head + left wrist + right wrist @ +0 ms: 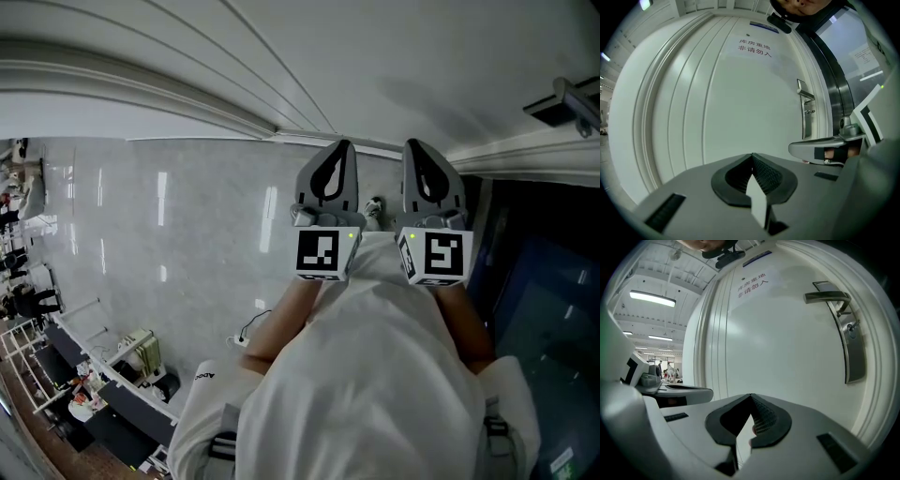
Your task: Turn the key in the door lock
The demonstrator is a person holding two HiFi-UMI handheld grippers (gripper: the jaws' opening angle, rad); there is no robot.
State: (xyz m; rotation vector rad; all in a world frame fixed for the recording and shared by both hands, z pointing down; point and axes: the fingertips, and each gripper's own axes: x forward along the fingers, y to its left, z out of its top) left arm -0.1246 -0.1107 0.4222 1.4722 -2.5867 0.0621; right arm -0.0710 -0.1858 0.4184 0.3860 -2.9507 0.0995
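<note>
the left hand-held gripper (pixel 752 155) has its jaws closed tip to tip with nothing between them. the right hand-held gripper (pixel 751 397) is closed the same way and is also empty. in the head view the two sit side by side, level with each other, left (pixel 339 143) and right (pixel 417 143), each with its marker cube turned to the camera, and both point at the white door (pixel 375 66). each shows in the other's view: the right one (pixel 797 149) lies just to the right of the left, and the left one (pixel 705 392) just to the left of the right.

the door fills both gripper views ahead of the jaws, and neither gripper touches it. the door handle (pixel 827 297) is a metal lever on a long metal lock plate (pixel 851 350), up and to the right of the right gripper's jaws and well apart from them. the lock cylinder (pixel 853 327) sits on the plate under the lever; something small sticks out there, too small to tell as a key. from the left gripper the handle (pixel 805 95) is farther to the right.

a sign (pixel 754 48) with printed characters is on the upper door. a person's white shirt (pixel 366 375) fills the lower head view, above a glossy grey floor (pixel 141 234).
</note>
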